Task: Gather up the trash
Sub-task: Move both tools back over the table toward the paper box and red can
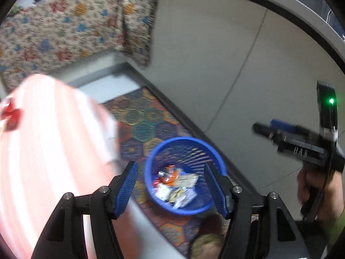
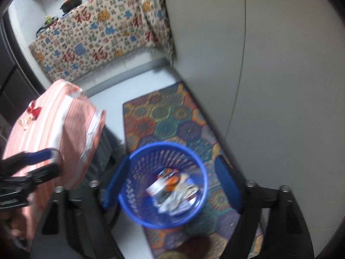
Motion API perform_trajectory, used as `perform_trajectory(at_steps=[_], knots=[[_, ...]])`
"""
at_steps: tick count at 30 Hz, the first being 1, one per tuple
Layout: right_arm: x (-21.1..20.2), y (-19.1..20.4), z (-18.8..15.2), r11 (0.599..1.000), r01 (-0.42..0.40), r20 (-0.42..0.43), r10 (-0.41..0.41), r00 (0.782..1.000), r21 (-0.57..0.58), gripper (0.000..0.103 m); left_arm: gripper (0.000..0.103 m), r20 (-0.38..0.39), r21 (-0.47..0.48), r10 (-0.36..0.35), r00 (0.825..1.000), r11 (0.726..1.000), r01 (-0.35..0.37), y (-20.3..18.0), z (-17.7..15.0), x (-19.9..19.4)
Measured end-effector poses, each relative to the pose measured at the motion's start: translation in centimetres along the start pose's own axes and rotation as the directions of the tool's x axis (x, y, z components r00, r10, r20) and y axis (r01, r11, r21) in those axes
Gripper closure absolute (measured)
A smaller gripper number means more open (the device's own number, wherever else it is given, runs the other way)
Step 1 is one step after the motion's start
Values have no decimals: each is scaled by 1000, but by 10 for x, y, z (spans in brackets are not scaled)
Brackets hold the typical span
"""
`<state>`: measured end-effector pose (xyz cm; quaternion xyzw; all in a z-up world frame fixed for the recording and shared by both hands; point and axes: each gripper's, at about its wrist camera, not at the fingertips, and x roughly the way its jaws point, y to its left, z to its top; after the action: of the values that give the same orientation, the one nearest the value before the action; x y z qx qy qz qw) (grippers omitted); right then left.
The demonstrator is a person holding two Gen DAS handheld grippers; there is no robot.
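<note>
Two hand-held grippers are hovering over a blue plastic basket (image 1: 185, 176) that is sitting on a multicoloured hexagon-patterned mat (image 1: 140, 120) beside a grey wall (image 1: 215, 54). The left gripper (image 1: 171, 186) is standing released, its blue-padded jaws spread wide with nothing between them; the basket is lying below and just beyond its fingertips, framed in the gap. The right gripper (image 2: 172, 184) is likewise standing wide open and empty, and in its own view the basket (image 2: 163, 185) is sitting directly beneath the jaws, its rim reaching almost from one pad to the other.

Inside the basket, a heap of crumpled wrappers (image 1: 175, 185) in white, silver and orange is covering the bottom; the same trash (image 2: 172, 192) is showing, blurred, from the right wrist.

To the left of both grippers, a surface draped in pink-and-white striped cloth (image 2: 54, 129) is carrying a small red wrapper (image 2: 34, 110) near its far edge. Farther off, beyond the mat, a floral cloth (image 2: 97, 43) printed with red characters is hanging over a counter. From the left wrist, the right gripper is appearing off to the right, gripped by a hand (image 1: 312, 185).
</note>
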<state>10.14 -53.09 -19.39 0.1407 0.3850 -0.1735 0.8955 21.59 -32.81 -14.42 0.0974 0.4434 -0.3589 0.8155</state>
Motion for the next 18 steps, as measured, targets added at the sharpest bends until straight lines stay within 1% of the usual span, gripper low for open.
perform_trajectory(at_steps=[2, 4, 5, 7, 8, 9, 11, 13, 15, 16, 18], knots=[[-9, 18, 4, 999, 15, 33, -14, 999, -30, 10, 38, 14, -5, 42, 999, 999, -42, 22, -15, -21], [-16, 44, 8, 997, 6, 63, -1, 998, -77, 9, 38, 25, -26, 107, 994, 994, -106, 53, -36, -43], [-19, 57, 8, 994, -5, 75, 13, 997, -106, 8, 38, 26, -44, 148, 989, 988, -147, 72, -48, -52], [-24, 100, 8, 983, -48, 89, 64, 994, -178, 6, 38, 15, -78, 213, 977, 974, -212, 101, -64, -66], [-26, 126, 6, 973, -88, 84, 108, 991, -213, 5, 38, 3, -102, 250, 968, 963, -248, 120, -73, -71], [-25, 147, 4, 963, -124, 72, 145, 987, -238, 5, 38, -8, -124, 279, 960, 953, -278, 136, -80, -77], [-18, 197, 0, 935, -208, 27, 225, 974, -286, 4, 38, -36, -181, 346, 937, 920, -347, 172, -92, -86], [-5, 246, -7, 903, -282, -30, 288, 957, -325, 4, 38, -39, -236, 382, 923, 894, -380, 201, -100, -97], [10, 293, -17, 869, -332, -81, 326, 942, -368, 4, 38, -45, -283, 403, 914, 872, -399, 225, -105, -104], [17, 310, -22, 856, -343, -99, 332, 938, -387, 4, 38, -50, -298, 409, 911, 865, -404, 235, -107, -106], [32, 339, -32, 830, -362, -138, 336, 932, -426, 4, 38, -55, -308, 414, 908, 858, -410, 245, -111, -105]])
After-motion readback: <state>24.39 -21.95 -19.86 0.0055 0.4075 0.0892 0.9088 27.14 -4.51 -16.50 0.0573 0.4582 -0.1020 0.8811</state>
